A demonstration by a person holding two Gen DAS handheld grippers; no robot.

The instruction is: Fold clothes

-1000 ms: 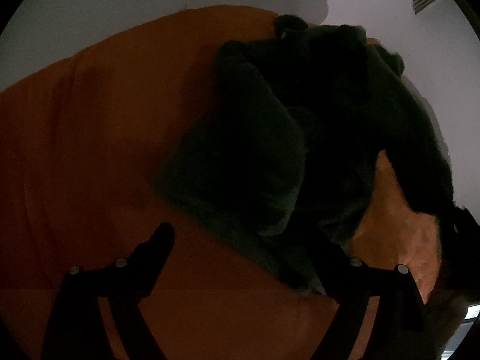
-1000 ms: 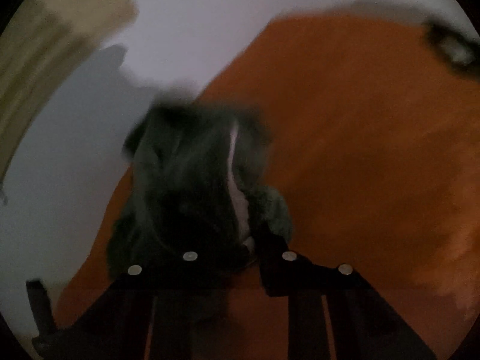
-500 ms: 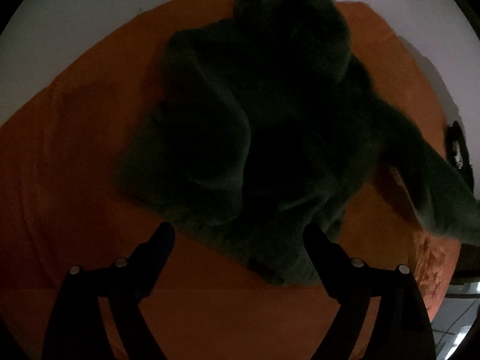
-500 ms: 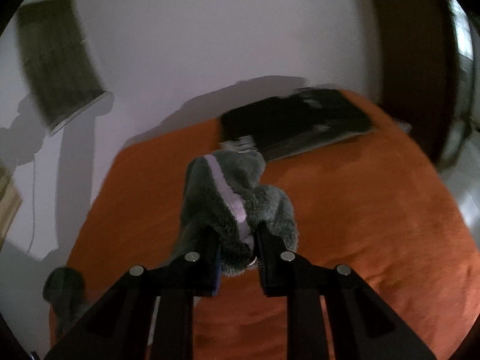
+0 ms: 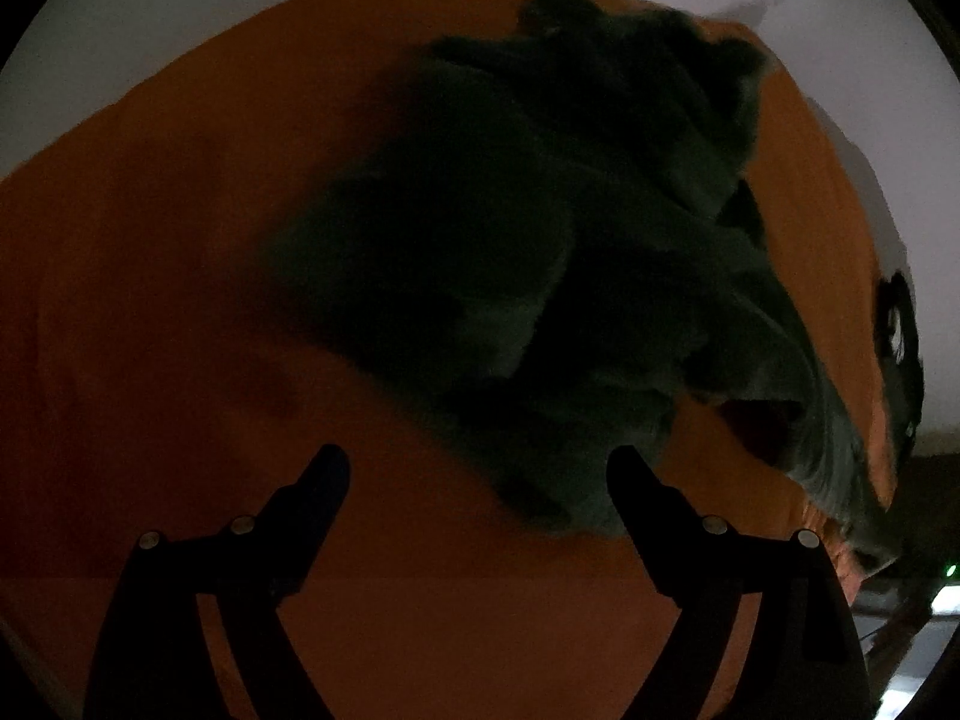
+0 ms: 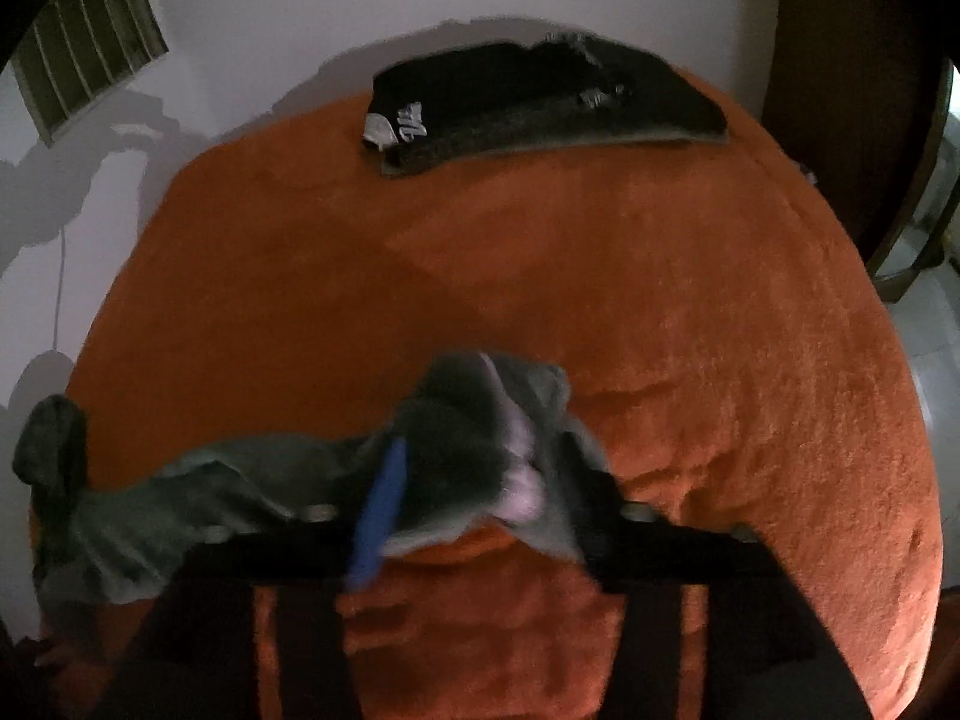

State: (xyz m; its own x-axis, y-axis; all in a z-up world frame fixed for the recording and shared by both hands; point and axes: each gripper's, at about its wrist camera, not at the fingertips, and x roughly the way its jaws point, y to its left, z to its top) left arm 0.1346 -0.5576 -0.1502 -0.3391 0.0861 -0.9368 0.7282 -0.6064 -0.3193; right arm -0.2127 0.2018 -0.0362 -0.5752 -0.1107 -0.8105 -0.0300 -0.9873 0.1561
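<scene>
The right tool (image 6: 486, 498) is opening to let go of the grey garment's (image 6: 468, 456) corner on the orange bed (image 6: 690, 300) (probably to spread it), while the left tool (image 5: 477, 480) waits wide above its heap.

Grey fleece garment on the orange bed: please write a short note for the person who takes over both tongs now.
Left tongs: open, empty, over the near edge of the bunched grey fleece garment; no pad touches it.
Right tongs: jaws opening; one stretched end of the garment, with its pale inner strip, lies between them, the view too blurred to show contact.
Things: the garment lies crumpled on the orange bed cover. A folded dark pile sits at the far edge by the wall.
Done: that pile looks finished.
Left: spread the fleece flat, fold it, probably add it to the pile.
</scene>
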